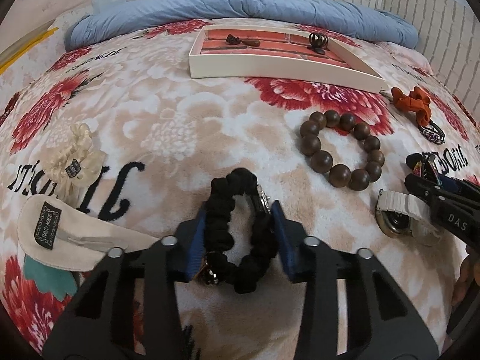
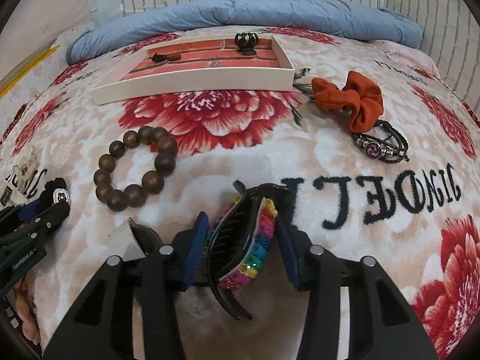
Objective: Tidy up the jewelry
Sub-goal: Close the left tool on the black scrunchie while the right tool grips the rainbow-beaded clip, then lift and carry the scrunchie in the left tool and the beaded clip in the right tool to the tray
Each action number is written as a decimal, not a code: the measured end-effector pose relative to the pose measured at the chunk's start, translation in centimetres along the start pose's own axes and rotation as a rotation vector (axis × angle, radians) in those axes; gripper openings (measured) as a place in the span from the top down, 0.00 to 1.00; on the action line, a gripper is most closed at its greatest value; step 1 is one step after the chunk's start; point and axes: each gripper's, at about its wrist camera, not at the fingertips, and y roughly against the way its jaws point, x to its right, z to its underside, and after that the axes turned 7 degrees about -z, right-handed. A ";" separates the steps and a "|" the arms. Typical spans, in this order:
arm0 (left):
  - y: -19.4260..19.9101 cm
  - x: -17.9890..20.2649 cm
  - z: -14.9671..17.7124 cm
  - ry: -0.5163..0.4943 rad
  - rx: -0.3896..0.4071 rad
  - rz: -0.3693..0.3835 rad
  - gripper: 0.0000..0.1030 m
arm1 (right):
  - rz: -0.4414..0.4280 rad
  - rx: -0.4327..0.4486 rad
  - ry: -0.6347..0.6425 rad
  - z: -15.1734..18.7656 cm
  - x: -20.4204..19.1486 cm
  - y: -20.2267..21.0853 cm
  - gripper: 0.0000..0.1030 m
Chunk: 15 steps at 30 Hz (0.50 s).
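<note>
Left gripper (image 1: pixel 240 237) low over blanket (image 1: pixel 168 138), jaws wide around black scrunchie (image 1: pixel 240 234); right gripper (image 2: pixel 241 250) jaws wide astride rainbow hair clip (image 2: pixel 249 240), long axis pointing away

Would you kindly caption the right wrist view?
Right hand-held gripper straddles a rainbow hair claw on the floral blanket, white tray beyond.

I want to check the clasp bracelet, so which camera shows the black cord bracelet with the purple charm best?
The right wrist view. There the black cord bracelet lies unobstructed beside the orange scrunchie, with its purple charm and braided cords plainly visible. In the left wrist view it sits small and distorted near the right edge, the charm barely readable.
</note>
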 end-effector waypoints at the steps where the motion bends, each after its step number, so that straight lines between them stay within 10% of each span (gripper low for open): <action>1: 0.0 0.0 0.0 -0.001 0.000 0.002 0.71 | -0.004 0.001 -0.003 0.0 0.1 0.1 0.56; 15: 0.7 -0.3 -0.5 0.015 0.030 0.026 0.84 | -0.066 0.028 -0.055 -0.2 1.2 0.6 0.60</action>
